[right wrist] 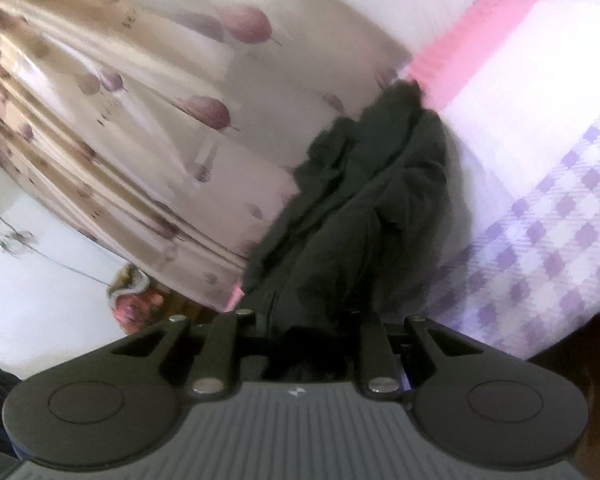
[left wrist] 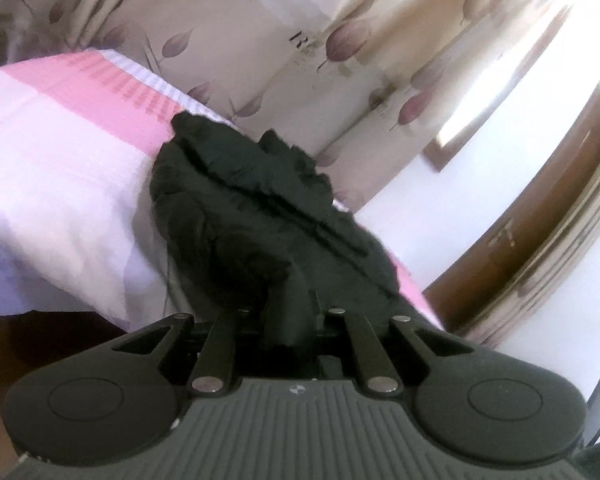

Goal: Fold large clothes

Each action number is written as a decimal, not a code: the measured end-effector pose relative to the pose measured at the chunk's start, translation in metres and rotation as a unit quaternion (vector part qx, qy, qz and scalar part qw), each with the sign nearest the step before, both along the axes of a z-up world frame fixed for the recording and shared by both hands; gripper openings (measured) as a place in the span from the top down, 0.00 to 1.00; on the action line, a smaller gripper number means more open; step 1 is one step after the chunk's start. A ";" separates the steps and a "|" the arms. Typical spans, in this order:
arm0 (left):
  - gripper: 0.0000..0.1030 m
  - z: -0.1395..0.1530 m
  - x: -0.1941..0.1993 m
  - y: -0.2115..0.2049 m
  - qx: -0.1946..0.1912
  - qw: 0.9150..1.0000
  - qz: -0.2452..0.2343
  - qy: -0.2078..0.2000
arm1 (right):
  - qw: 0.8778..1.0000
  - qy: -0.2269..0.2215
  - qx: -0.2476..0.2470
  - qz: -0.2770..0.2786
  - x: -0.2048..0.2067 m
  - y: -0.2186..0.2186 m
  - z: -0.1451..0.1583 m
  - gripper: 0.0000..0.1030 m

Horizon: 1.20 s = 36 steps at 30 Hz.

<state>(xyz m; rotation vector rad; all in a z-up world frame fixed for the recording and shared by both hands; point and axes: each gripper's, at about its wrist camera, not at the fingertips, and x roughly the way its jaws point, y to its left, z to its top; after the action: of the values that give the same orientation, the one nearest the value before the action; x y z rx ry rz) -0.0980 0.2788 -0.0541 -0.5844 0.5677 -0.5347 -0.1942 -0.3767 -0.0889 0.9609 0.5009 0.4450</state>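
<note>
A black garment (left wrist: 252, 200) lies bunched on the bed's pink, white and lilac sheet (left wrist: 60, 160) and runs back into my left gripper (left wrist: 288, 304). That gripper is shut on the cloth, and the folds hide its fingertips. In the right wrist view the same black garment (right wrist: 364, 200) stretches in a long creased band from the sheet (right wrist: 540, 120) down into my right gripper (right wrist: 316, 320). The right gripper is also shut on the fabric, its fingertips buried in it. Both views are tilted and slightly blurred.
A cream curtain with purple leaf prints (left wrist: 260, 40) hangs right behind the bed and also shows in the right wrist view (right wrist: 140, 120). A brown wooden door (left wrist: 540, 220) and a bright window stand at the right. A white wall with a flower decal (right wrist: 28, 240) is at the left.
</note>
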 end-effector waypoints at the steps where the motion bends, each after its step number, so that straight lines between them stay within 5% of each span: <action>1: 0.89 0.003 -0.003 0.001 -0.005 1.000 0.003 -0.007 | 1.000 -0.004 0.009 -0.001 -0.001 0.000 0.002 0.81; 9: 0.89 0.048 -0.005 -0.005 -0.030 0.997 0.030 -0.064 | 0.998 -0.055 0.033 -0.004 0.018 -0.006 0.050 0.81; 16: 0.88 0.088 0.036 -0.011 -0.056 0.991 0.070 -0.103 | 0.997 -0.080 0.012 -0.011 0.075 -0.023 0.089 0.81; 27: 0.86 0.107 0.153 -0.022 -0.063 0.987 0.122 -0.078 | 0.998 -0.053 -0.003 -0.034 0.199 -0.056 0.114 0.81; 36: 0.80 0.089 0.236 -0.041 -0.030 0.986 0.152 -0.057 | 0.998 -0.003 -0.021 -0.056 0.289 -0.060 0.091 0.80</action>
<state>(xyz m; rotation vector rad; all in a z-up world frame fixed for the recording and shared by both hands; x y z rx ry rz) 0.1378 0.2383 0.0347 -0.6788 0.3468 -0.2945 0.0946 -0.4365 0.0025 0.9411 0.4472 0.3359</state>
